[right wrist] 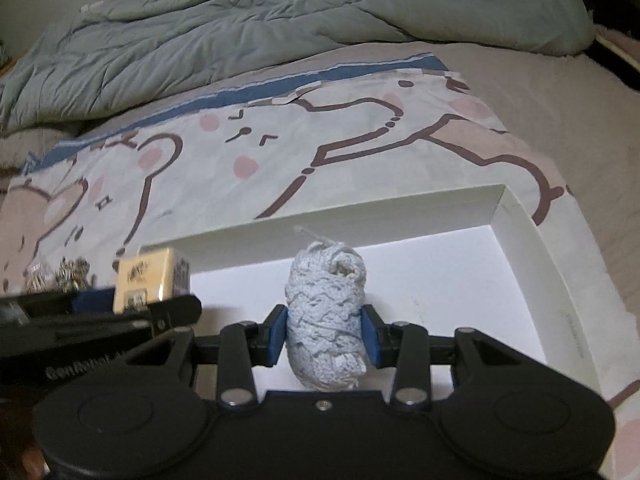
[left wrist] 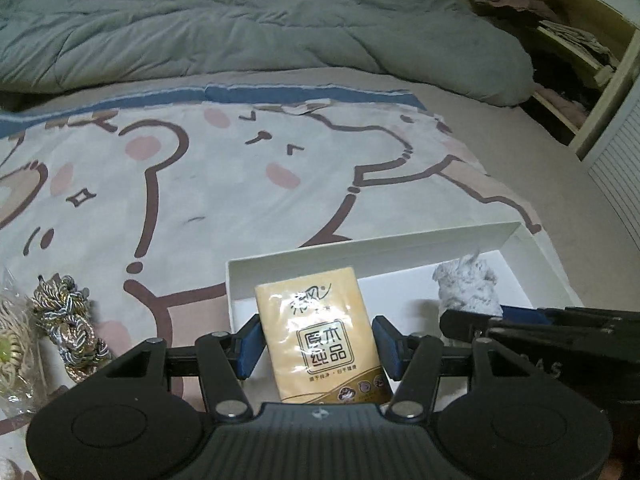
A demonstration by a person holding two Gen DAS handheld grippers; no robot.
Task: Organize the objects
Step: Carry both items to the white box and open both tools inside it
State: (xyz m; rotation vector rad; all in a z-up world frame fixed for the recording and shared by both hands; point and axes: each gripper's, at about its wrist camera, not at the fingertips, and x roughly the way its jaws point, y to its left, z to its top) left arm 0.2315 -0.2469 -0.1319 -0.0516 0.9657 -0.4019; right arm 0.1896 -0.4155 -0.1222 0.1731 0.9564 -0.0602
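Observation:
My left gripper is shut on a yellow tissue pack, held upright over the left end of a shallow white box. My right gripper is shut on a pale blue-white bundle of lace trim, held upright over the box floor. The bundle also shows in the left wrist view, and the tissue pack in the right wrist view. The two grippers are side by side, the left one to the left.
The box lies on a bear-print sheet on a bed. A multicoloured braided cord bundle and a bagged pale cord lie left of the box. A grey duvet is bunched behind. An open wardrobe stands at right.

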